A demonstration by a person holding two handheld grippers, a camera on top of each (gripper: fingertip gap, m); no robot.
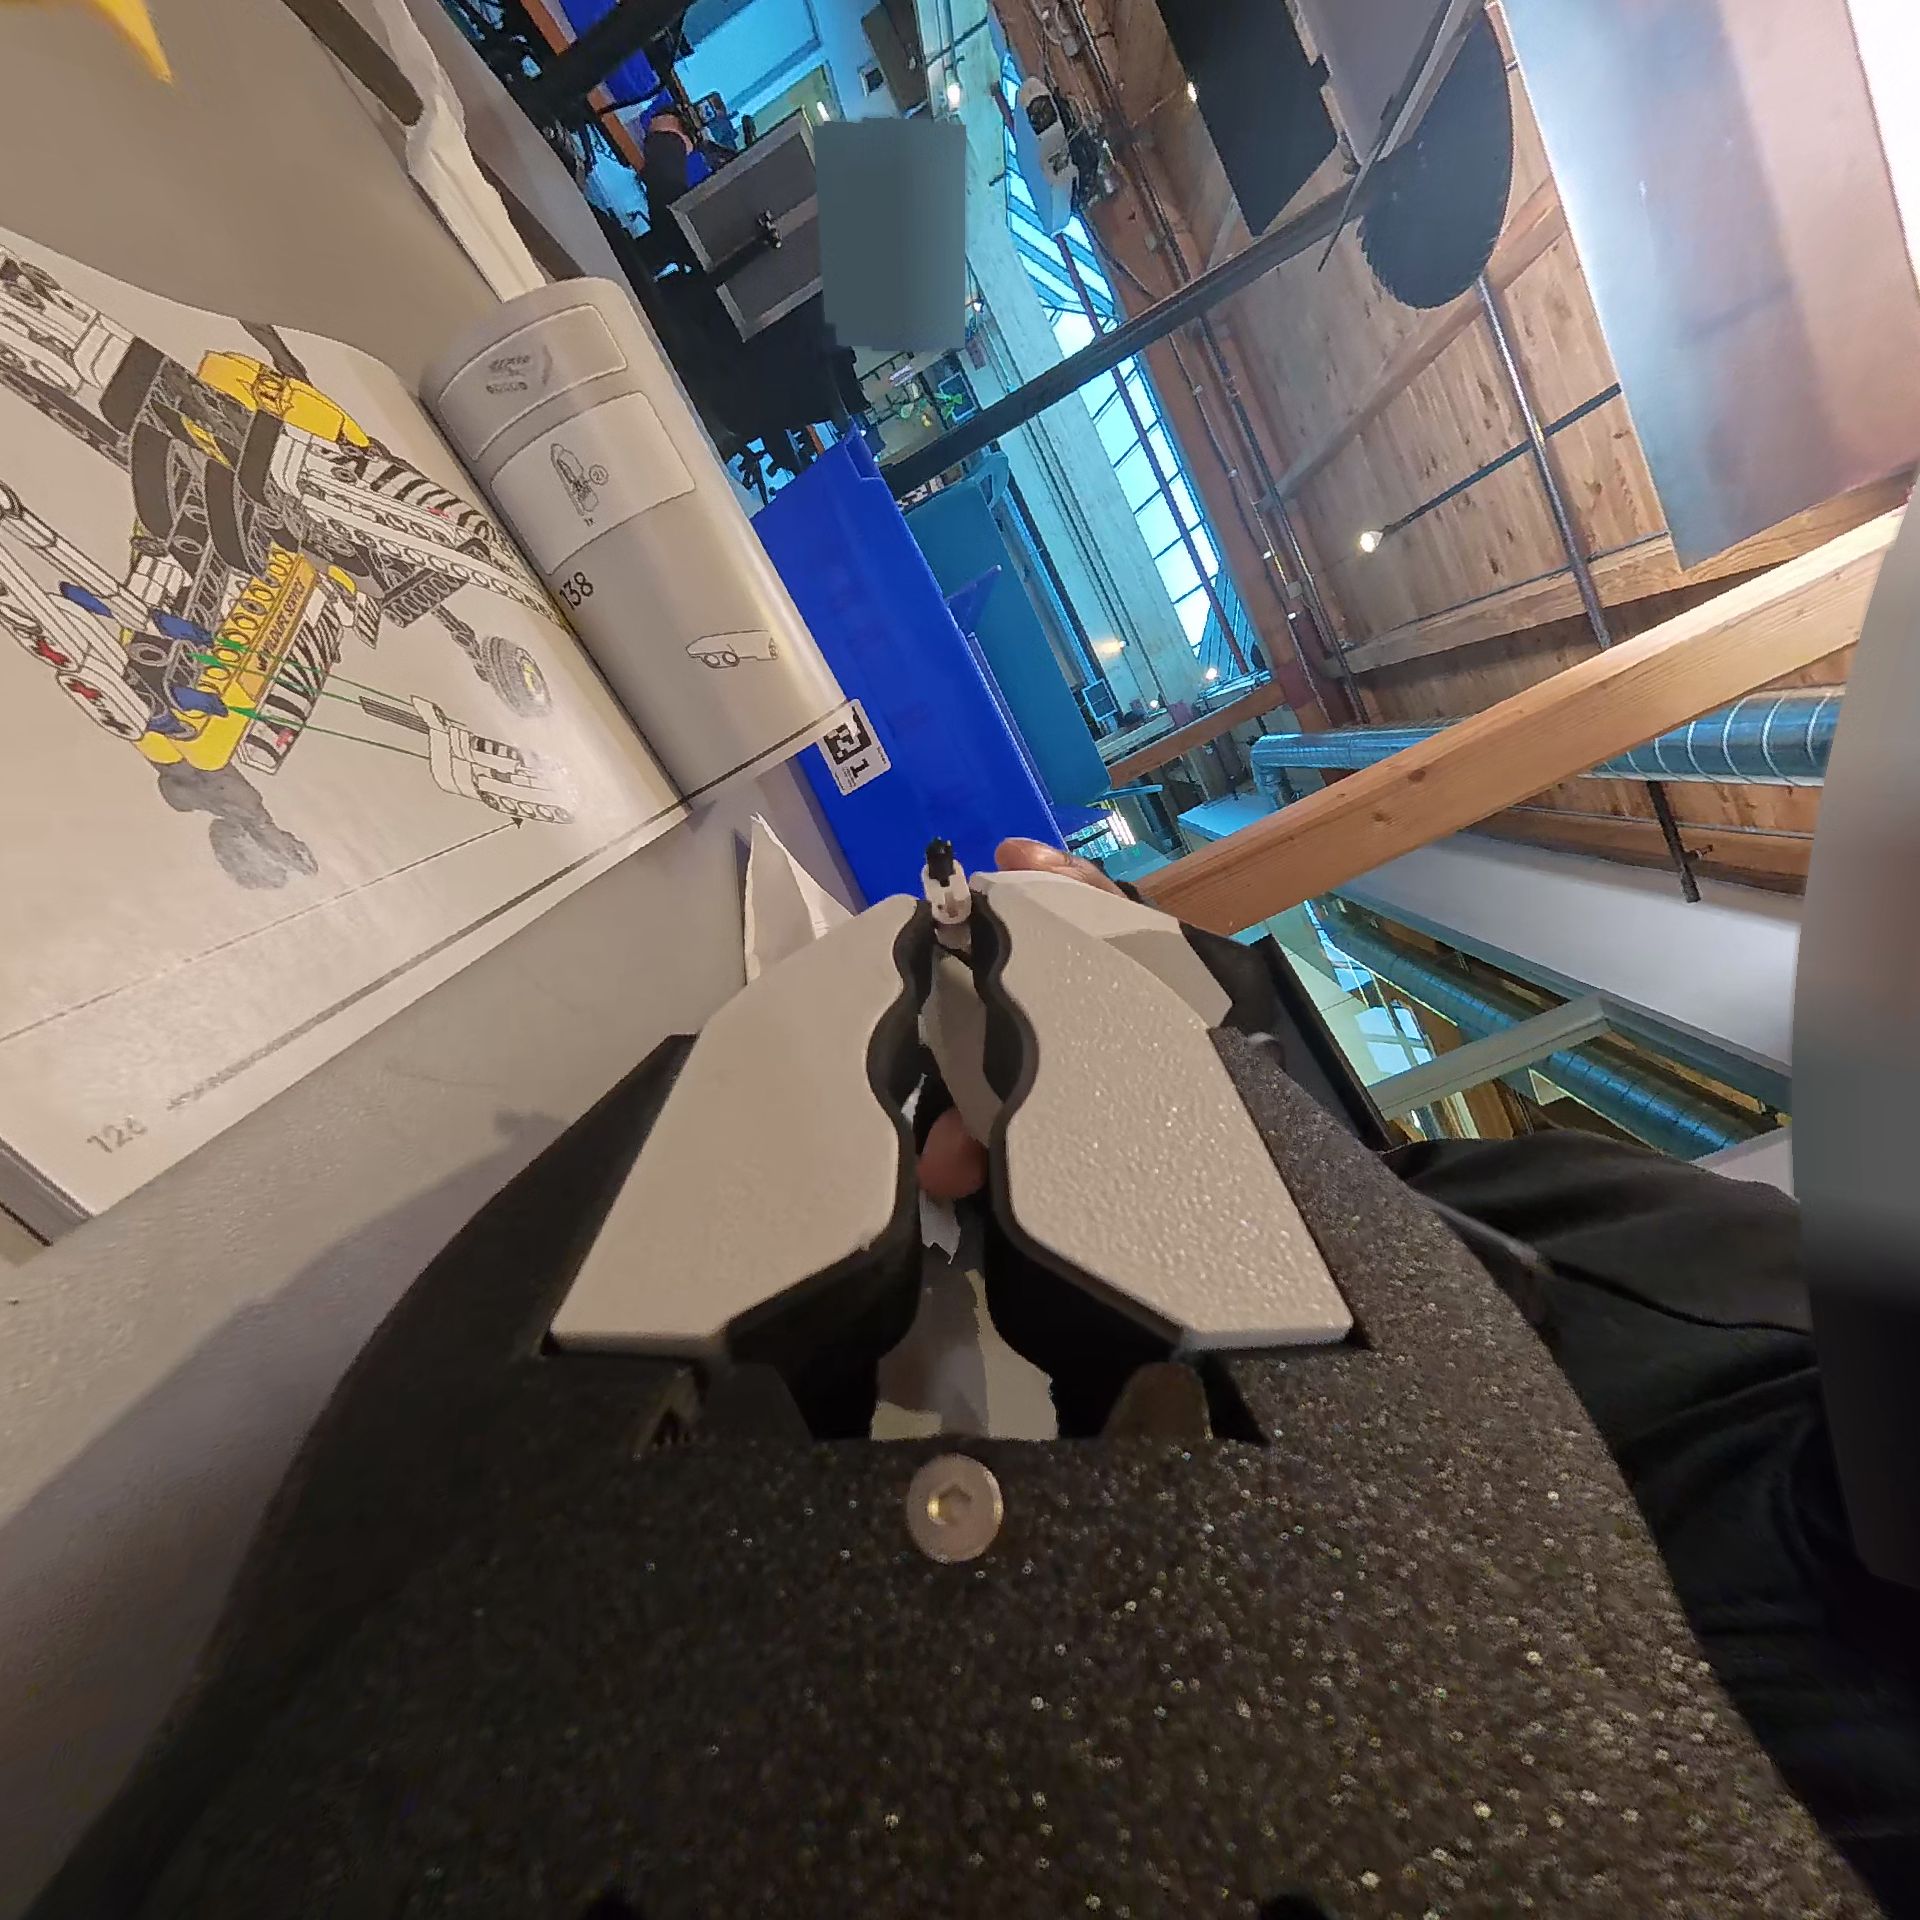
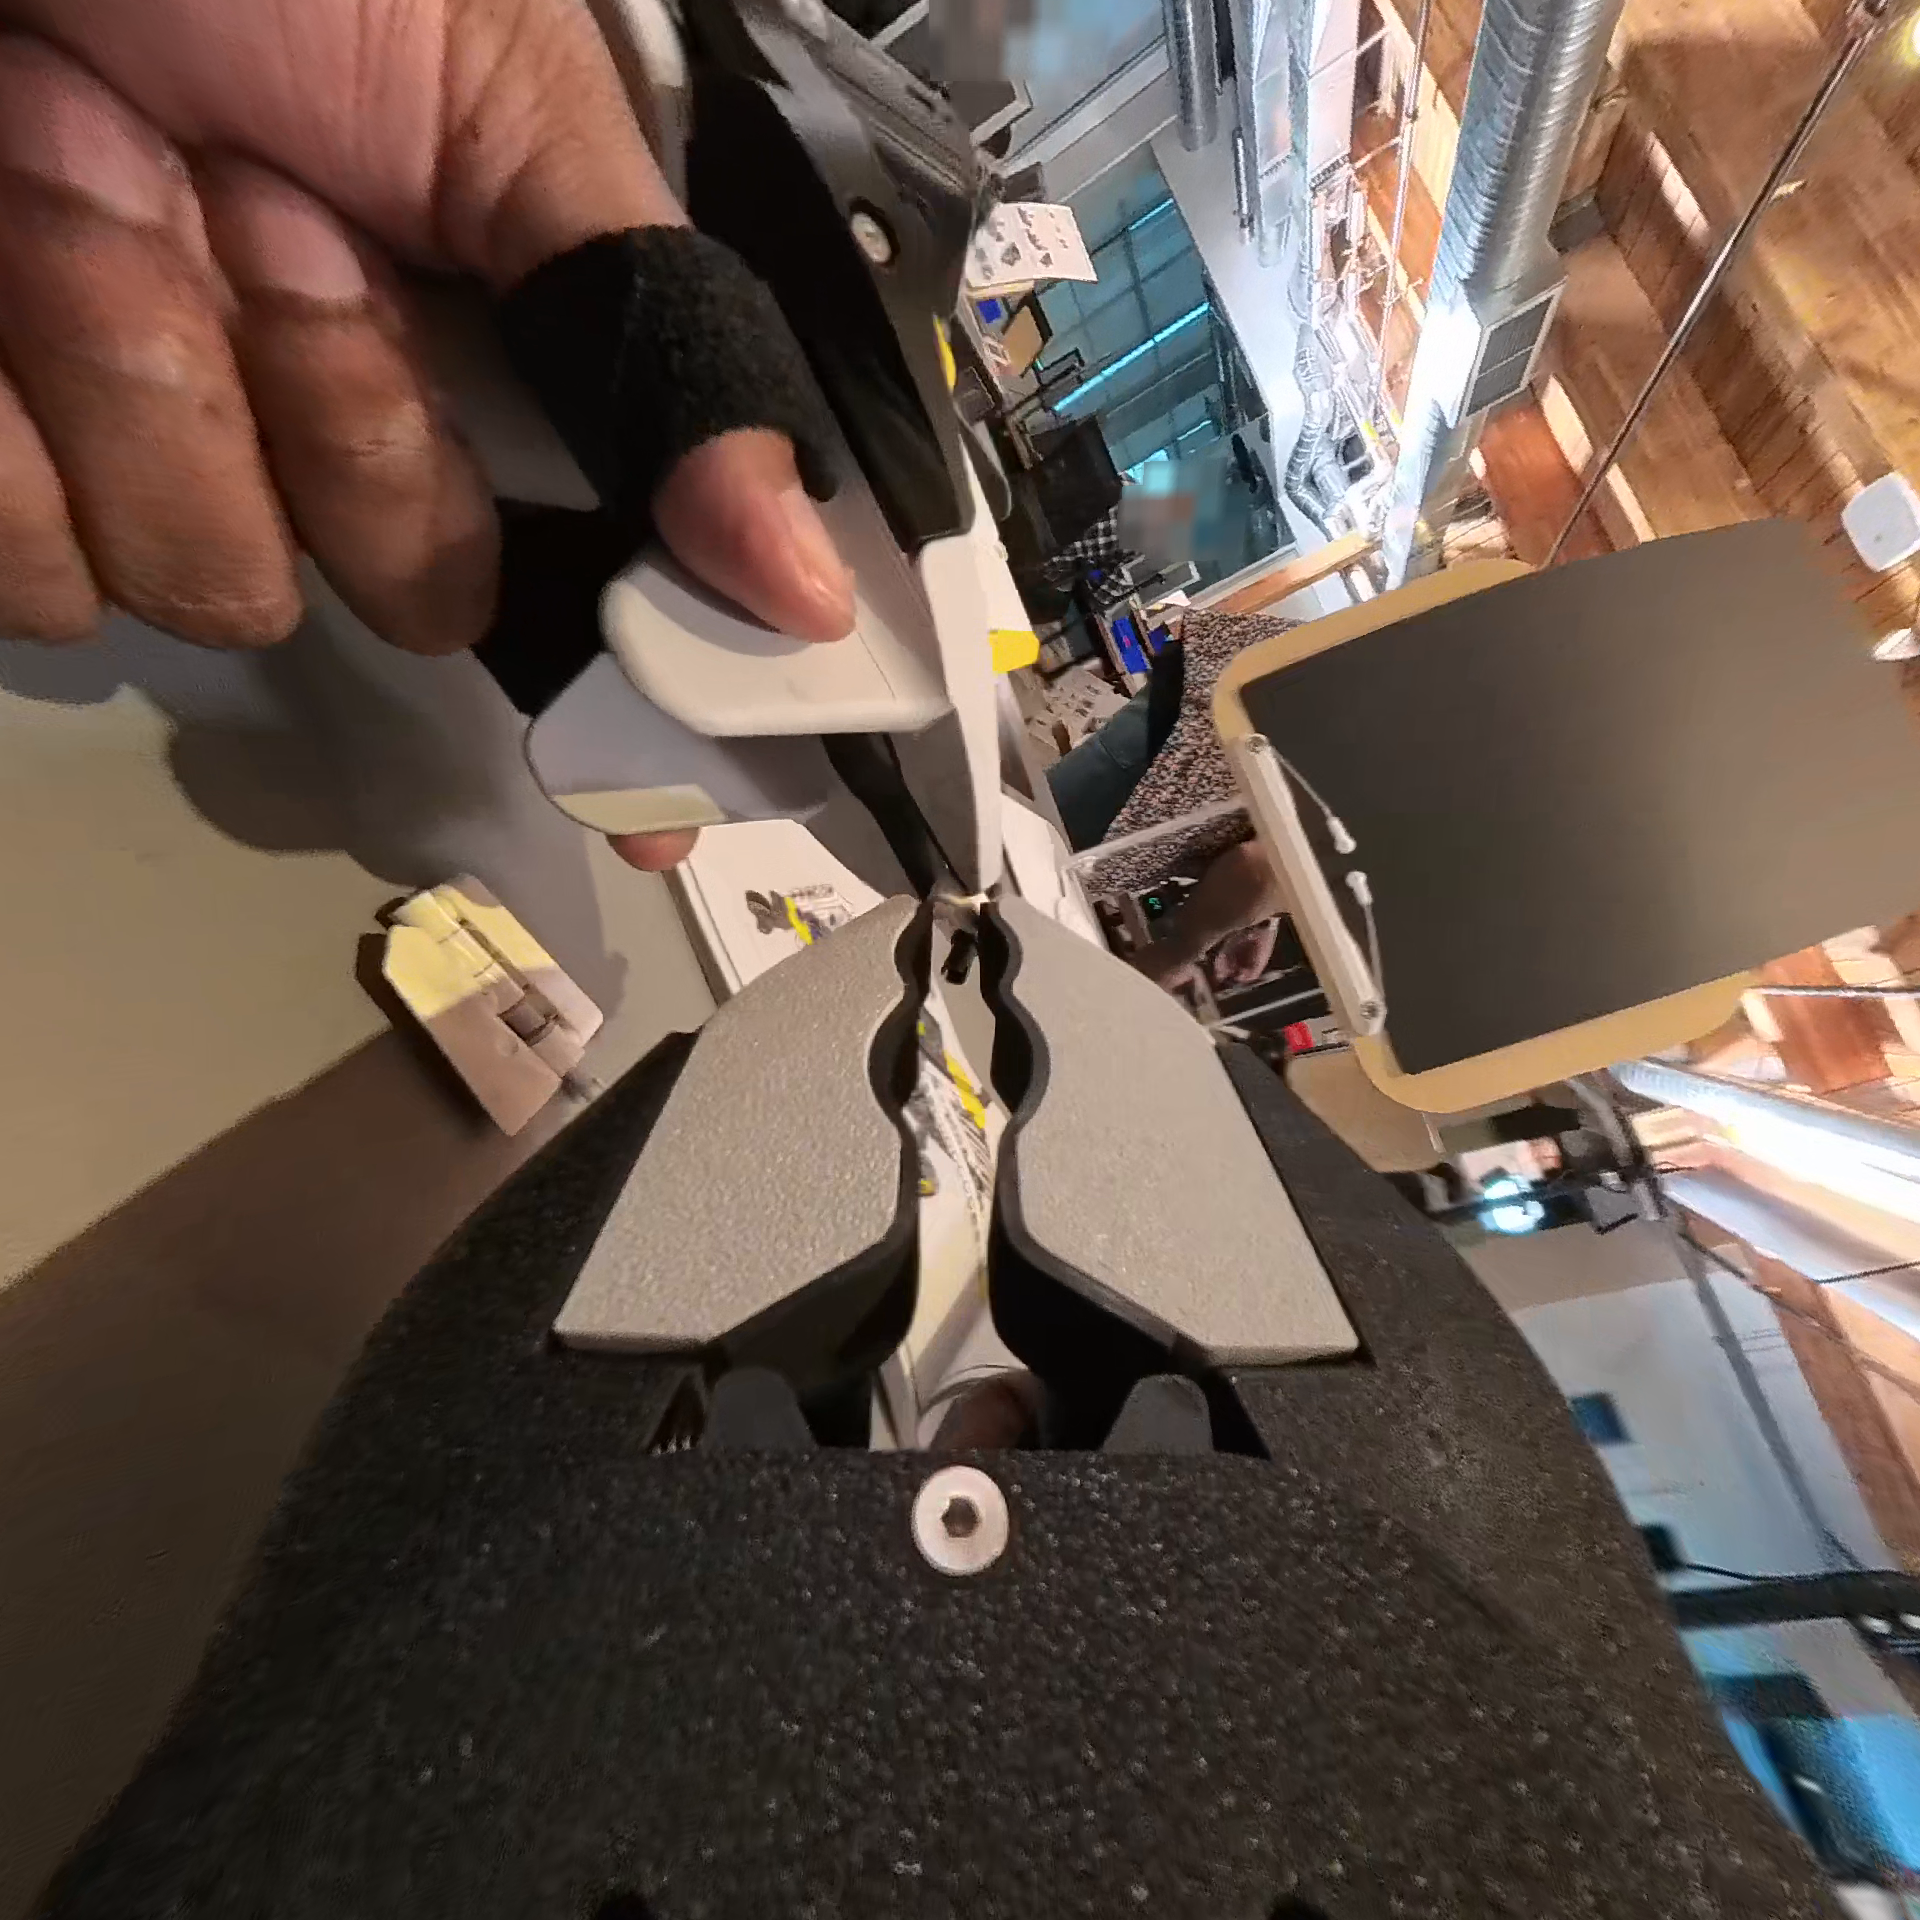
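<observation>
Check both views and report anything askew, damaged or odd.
Nothing is damaged or spilled. One oddity: the instruction booklet does not lie flat; its far page curls up. The left tongs pinch a small white and black pin piece at their very tips.

left gripper point(image 1: 948, 914): grey fingers, black pads, black speckled body | small piece point(image 1: 945, 891) in its tips: white with black pin | right gripper point(image 2: 958, 920): grey fingers, black pads | booklet point(image 1: 312, 748): white pages, yellow-black-white striped vehicle drawing | bin point(image 1: 914, 665): blue | table point(image 1: 436, 1049): grey
</observation>
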